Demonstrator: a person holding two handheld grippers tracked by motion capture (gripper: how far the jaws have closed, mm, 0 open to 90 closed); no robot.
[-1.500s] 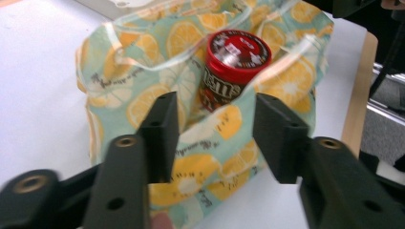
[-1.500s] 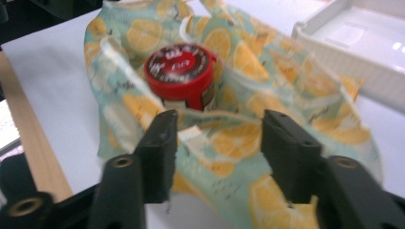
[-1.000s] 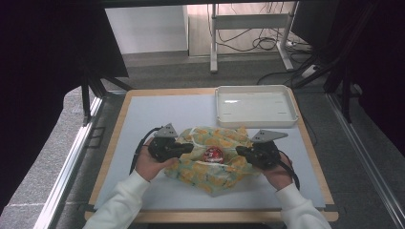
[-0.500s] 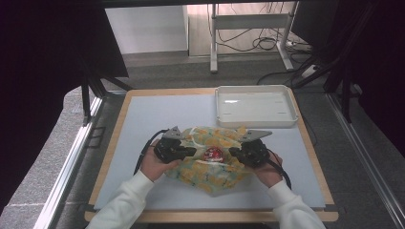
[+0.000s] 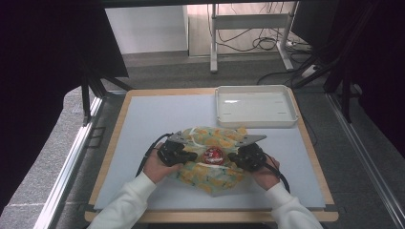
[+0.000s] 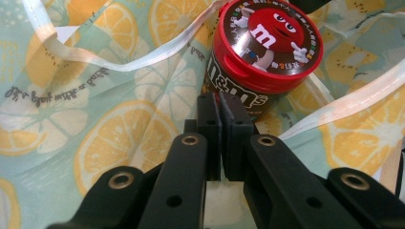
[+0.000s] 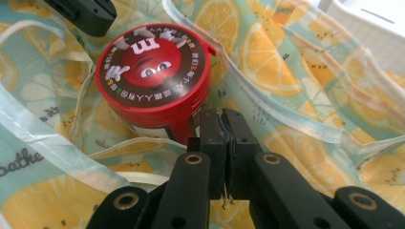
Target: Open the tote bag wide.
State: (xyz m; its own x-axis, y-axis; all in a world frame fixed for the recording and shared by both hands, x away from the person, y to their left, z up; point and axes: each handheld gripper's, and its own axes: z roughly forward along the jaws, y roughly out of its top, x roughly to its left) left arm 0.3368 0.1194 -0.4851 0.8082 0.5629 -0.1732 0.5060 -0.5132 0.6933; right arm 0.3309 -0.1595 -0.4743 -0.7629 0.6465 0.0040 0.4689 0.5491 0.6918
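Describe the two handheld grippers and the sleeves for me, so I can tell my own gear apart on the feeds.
Both the left gripper and the right gripper are black, each with two flat black jaws on arms showing round metal rivets. A grey three-cornered plate tops each, and a black cable trails back from each. The person's sleeves are white.
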